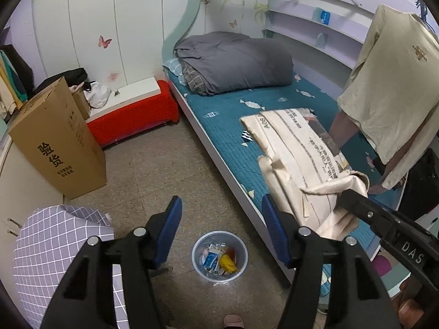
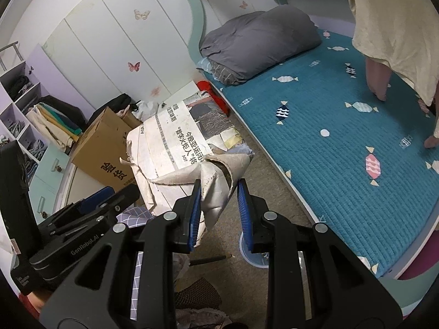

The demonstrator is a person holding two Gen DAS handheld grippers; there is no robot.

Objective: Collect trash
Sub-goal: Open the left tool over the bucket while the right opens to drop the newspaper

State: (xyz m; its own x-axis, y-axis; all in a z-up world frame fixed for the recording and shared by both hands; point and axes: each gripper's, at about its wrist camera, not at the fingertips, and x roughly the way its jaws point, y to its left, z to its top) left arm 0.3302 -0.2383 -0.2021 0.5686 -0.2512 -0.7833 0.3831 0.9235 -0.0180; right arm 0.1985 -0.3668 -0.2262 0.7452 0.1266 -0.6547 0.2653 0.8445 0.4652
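Newspaper (image 2: 175,139), crumpled and yellowed, hangs from your right hand-held gripper (image 2: 219,208): its blue pads (image 2: 195,213) are drawn partly together with a twisted corner of the paper between them, the left pad pressed against it, while a gap shows on the right side. In the left wrist view the same newspaper (image 1: 304,159) is lifted above the edge of the bed (image 1: 219,120), with the right hand-held gripper (image 1: 354,194) reaching in from the right. Your left hand-held gripper (image 1: 221,219) is spread wide with nothing between its pads. Below it, on the tiled floor (image 1: 153,170), stands a translucent waste bin (image 1: 219,257) holding wrappers and scraps. A cardboard box (image 1: 60,139) stands against the wardrobe to the left, and a folded grey quilt (image 1: 233,60) lies at the head of the bed.
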